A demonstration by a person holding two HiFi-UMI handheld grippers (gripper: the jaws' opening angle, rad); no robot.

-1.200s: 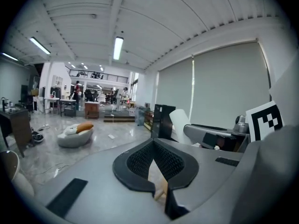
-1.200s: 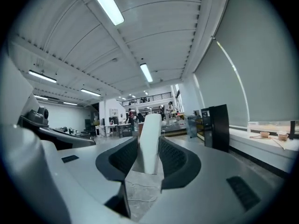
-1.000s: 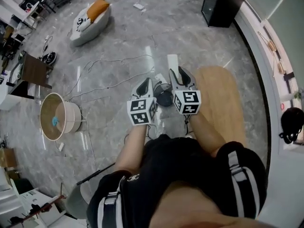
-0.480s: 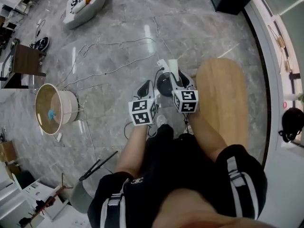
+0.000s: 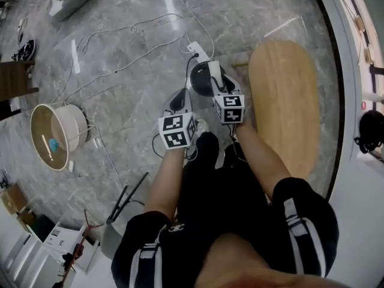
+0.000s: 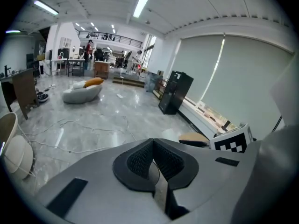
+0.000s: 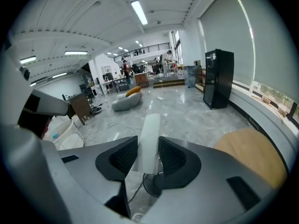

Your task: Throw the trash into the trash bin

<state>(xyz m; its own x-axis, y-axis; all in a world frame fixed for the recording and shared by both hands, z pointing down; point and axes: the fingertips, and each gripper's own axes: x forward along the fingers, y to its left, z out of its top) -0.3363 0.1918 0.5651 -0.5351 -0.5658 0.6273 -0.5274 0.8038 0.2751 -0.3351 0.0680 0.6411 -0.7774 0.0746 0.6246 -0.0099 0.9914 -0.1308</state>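
In the head view both arms have dropped toward the floor - the right hand-held gripper (image 5: 219, 84) is clamped on a white strip of trash (image 5: 214, 71), yet the trash bin (image 5: 36, 116) still sits well off to the left, so the throw is judged not yet begun. The left gripper view shows the left hand-held gripper (image 6: 153, 146) closed with nothing in it. In the right gripper view the strip stands upright between the pads - loose cables (image 5: 133, 26) cross the floor toward the bin, and a wooden bench (image 5: 285, 101) lies just to the right.
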